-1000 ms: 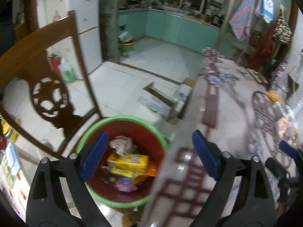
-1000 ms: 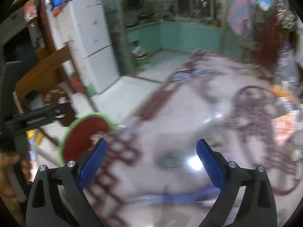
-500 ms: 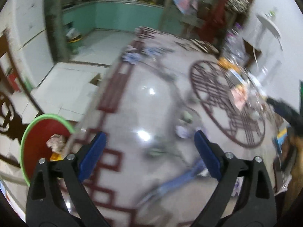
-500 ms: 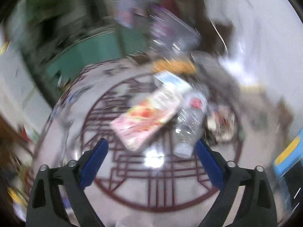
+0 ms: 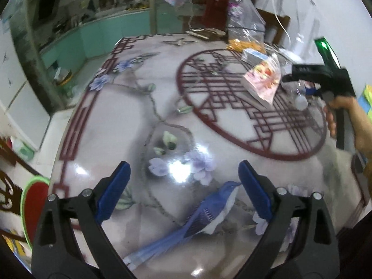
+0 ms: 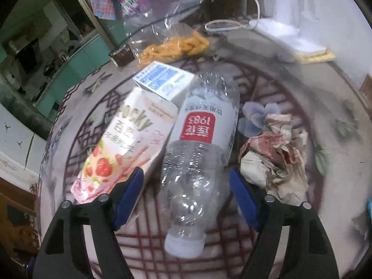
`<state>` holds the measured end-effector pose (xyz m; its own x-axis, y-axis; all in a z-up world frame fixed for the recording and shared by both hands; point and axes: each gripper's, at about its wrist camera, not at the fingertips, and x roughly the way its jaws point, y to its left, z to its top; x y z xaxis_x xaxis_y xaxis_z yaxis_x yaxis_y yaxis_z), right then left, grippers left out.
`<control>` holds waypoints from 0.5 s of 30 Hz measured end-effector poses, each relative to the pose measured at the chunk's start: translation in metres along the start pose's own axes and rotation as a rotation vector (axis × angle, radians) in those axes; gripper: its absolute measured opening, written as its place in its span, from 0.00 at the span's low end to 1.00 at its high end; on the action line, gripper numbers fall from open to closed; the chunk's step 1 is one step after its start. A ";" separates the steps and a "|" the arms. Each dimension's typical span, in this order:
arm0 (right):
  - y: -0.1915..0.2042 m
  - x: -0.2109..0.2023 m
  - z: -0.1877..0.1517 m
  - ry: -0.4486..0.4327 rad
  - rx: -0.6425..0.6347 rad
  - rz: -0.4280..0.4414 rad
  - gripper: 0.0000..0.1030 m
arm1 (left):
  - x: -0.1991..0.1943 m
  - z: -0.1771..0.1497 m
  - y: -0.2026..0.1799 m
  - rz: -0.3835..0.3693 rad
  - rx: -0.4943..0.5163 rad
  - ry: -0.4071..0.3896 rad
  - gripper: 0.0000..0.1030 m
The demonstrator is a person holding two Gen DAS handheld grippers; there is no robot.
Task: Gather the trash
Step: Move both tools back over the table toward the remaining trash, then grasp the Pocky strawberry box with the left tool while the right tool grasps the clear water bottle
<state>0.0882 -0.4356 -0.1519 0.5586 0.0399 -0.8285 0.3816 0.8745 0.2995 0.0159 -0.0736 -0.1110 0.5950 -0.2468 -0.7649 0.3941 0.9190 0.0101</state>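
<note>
A crushed clear plastic bottle [image 6: 197, 158] with a red label lies on the patterned table, cap end toward me. My right gripper [image 6: 186, 186] straddles its lower half with the jaws closing; the pads do not press on it. A strawberry snack pouch [image 6: 125, 144] lies against the bottle's left side, a small white and blue carton [image 6: 162, 81] lies behind it, and crumpled paper [image 6: 274, 153] sits to the right. My left gripper [image 5: 183, 186] hangs open over bare tabletop, with nothing between its fingers. The red bin with a green rim [image 5: 32, 209] shows past the table's left edge.
A clear bag of orange snacks [image 6: 176, 46] lies beyond the carton. A white lamp base with a cable [image 6: 283, 25] stands at the back right. A wooden chair [image 5: 9, 186] is beside the bin. A hand [image 5: 344, 109] holds the right gripper at the table's far right.
Both grippers swung away from the bin and out over the table. The right gripper came down over the trash pile, and its jaws narrowed around the bottle. The left gripper stayed open.
</note>
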 end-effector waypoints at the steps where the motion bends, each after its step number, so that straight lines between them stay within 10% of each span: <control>1: -0.002 0.003 0.000 0.012 -0.004 0.002 0.53 | 0.001 -0.001 -0.005 0.009 0.021 -0.004 0.90; 6: -0.008 -0.004 -0.008 0.043 -0.031 0.022 0.52 | 0.015 0.011 -0.025 0.008 0.083 -0.003 0.91; 15: -0.033 -0.033 -0.007 0.054 0.074 0.129 0.51 | 0.080 0.124 -0.113 -0.082 0.271 0.012 0.93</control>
<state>0.0523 -0.4629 -0.1378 0.5672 0.1776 -0.8042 0.3633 0.8224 0.4379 0.1057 -0.2356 -0.0941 0.5456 -0.3121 -0.7777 0.6145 0.7800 0.1182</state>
